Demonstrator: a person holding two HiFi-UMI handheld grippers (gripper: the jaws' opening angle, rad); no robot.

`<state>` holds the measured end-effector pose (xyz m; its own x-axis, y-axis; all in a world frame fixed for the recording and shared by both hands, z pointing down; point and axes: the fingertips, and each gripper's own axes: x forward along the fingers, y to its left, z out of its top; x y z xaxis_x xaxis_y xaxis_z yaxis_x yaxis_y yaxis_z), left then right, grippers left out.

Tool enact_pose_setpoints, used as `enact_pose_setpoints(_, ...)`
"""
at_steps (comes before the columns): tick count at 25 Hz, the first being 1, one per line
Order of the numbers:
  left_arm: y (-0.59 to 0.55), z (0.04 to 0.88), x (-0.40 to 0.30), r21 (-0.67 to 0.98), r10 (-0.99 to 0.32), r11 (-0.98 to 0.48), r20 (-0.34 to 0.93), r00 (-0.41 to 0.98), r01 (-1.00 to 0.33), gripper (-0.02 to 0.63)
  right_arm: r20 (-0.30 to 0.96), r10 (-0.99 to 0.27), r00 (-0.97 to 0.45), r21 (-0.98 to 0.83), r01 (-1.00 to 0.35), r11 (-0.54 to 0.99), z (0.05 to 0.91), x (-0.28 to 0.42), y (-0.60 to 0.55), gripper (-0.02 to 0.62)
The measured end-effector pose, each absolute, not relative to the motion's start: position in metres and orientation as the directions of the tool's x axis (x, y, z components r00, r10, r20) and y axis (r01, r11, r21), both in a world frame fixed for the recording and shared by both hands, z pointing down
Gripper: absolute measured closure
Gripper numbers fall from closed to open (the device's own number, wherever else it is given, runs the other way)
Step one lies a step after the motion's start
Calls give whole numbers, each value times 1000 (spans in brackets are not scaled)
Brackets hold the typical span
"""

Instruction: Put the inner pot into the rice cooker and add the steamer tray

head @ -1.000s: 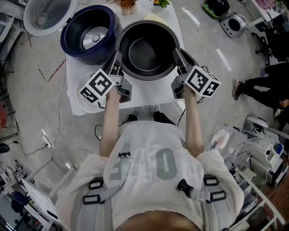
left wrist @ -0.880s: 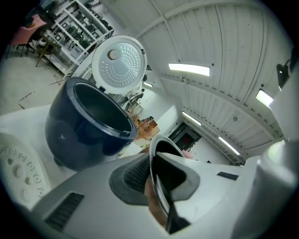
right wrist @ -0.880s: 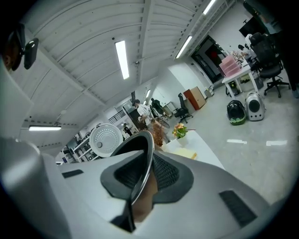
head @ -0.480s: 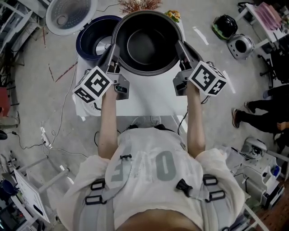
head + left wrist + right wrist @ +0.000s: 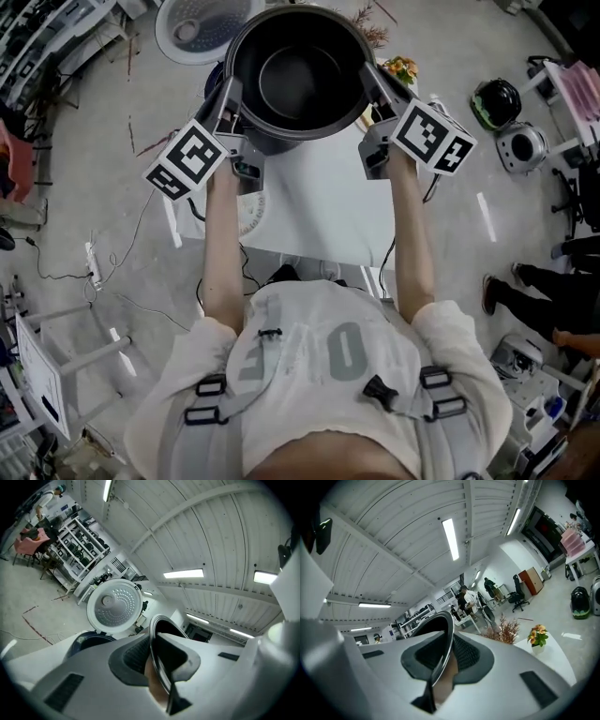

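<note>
The person's white shirt fills the near edge of the head view, and both bare forearms reach forward over a white table. A pale round thing lies on the table's left part, half hidden under the left forearm; what it is cannot be told. The left gripper, with its marker cube nearest the wrist, is clenched on the left side of the pot, and its own view shows the thin metal rim pinched between the dark pads. The right gripper, with its cube, grasps the opposite side in the same way, rim squeezed between its pads. Held by these two grips alone, the dark pot hangs upright and empty, clear of the table, just over the blue cooker, which it mostly covers from above. Behind the cooker its white perforated lid stands open. A small pot of flowers sits at the table's far right, with dry twigs beside it. Farther off on the floor to the right stand a black domed thing and a silver one.
</note>
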<state>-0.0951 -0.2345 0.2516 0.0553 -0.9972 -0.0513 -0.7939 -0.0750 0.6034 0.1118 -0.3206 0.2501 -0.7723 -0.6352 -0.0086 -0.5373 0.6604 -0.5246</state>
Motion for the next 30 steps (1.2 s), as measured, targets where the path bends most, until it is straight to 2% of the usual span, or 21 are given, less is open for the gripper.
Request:
enact_pose_setpoints(5,-241,245,-155,589,-1000,-22,-18,13,-808,555,13,-606,-795,-528,-520,672,247,49,-331,531)
enact_pose_setpoints(10,-252,255,-187,579,-999,30,26,-19,-815,554,44,-595,-802,-542,-520,660,257,15,-346,532)
enact_pose_setpoints(20,-276,305,-231,564,-988,120,150,-42,-817,551,167,-585,-794,-565,-563,603,310,-29,-373,531)
enact_pose_setpoints(30,-303,347,-242,562,-967,157,256,-10,-812,548,277,-564,-778,-574,-605,552,347,-40,-397,531)
